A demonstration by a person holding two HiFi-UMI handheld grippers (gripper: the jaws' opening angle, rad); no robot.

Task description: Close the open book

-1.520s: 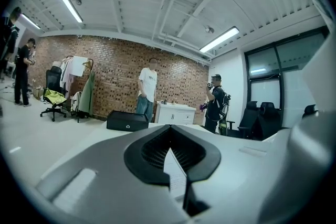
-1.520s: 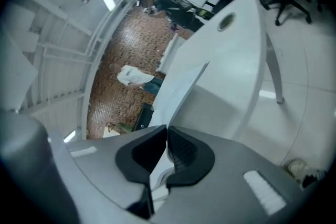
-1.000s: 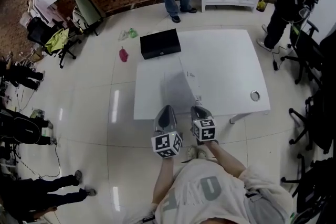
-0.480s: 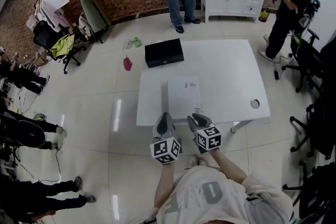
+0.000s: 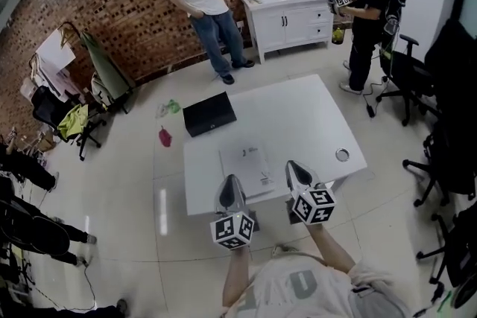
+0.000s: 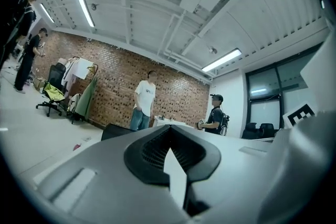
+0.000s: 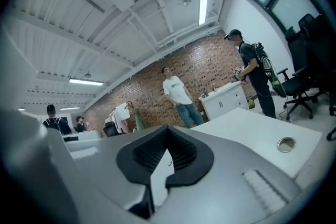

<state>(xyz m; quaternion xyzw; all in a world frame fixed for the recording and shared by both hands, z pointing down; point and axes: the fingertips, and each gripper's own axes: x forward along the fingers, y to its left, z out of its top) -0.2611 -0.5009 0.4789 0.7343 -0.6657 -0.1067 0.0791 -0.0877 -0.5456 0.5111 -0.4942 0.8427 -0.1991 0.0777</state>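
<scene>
The left gripper (image 5: 231,182) points level over the near edge of the table (image 5: 313,123), jaws together and empty. The book (image 5: 248,167) lies flat just ahead, between both tools. The right gripper (image 5: 294,167), level on an outstretched forearm, is likewise closed on nothing.

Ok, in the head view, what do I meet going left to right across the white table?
black box → book → round cable hole
</scene>
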